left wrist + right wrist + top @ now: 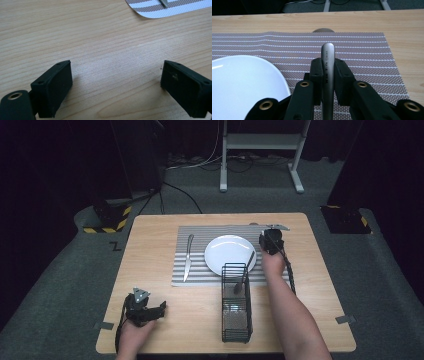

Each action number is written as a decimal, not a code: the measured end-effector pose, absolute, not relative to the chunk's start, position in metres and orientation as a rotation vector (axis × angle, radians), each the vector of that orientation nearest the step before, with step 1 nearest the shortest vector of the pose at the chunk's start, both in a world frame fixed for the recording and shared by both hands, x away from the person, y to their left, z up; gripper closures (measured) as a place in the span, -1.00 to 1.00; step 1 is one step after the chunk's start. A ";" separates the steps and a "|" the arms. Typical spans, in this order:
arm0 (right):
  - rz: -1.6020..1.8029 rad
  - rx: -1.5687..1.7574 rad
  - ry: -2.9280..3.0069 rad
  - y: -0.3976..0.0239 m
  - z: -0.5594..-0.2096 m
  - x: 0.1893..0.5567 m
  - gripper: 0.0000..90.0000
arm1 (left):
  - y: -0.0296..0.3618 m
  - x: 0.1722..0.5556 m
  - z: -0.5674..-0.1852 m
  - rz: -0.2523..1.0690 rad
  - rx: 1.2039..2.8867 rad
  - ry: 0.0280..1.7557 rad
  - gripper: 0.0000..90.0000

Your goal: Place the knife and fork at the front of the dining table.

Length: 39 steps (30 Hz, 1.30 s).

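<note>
High view: the right gripper (271, 241) sits over the striped mat (197, 270), just right of the white plate (226, 251). What it holds is hard to make out here. A metal piece (274, 226) pokes out past it by the mat's far edge. The left gripper (145, 309) rests low on the table (150, 235), well apart. A knife (187, 257) lies on the mat, and a wire basket (236, 302) stands near the plate.

Left gripper view: its jaws stand wide over bare wood.

Right gripper view: 2 jaws pinch a metal handle (328, 67). It points straight away along the jaws, over the mat (362, 52). Its other end is cut off.
</note>
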State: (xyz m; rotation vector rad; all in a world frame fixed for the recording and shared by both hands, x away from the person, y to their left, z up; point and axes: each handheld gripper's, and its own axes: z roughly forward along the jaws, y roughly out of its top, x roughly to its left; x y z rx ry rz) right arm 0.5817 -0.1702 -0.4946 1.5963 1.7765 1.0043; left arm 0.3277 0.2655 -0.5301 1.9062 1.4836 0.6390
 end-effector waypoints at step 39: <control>1.000 1.515 1.805 -0.191 -0.466 0.541 0.47 | 0.266 0.328 -0.530 0.637 1.912 1.483 -0.77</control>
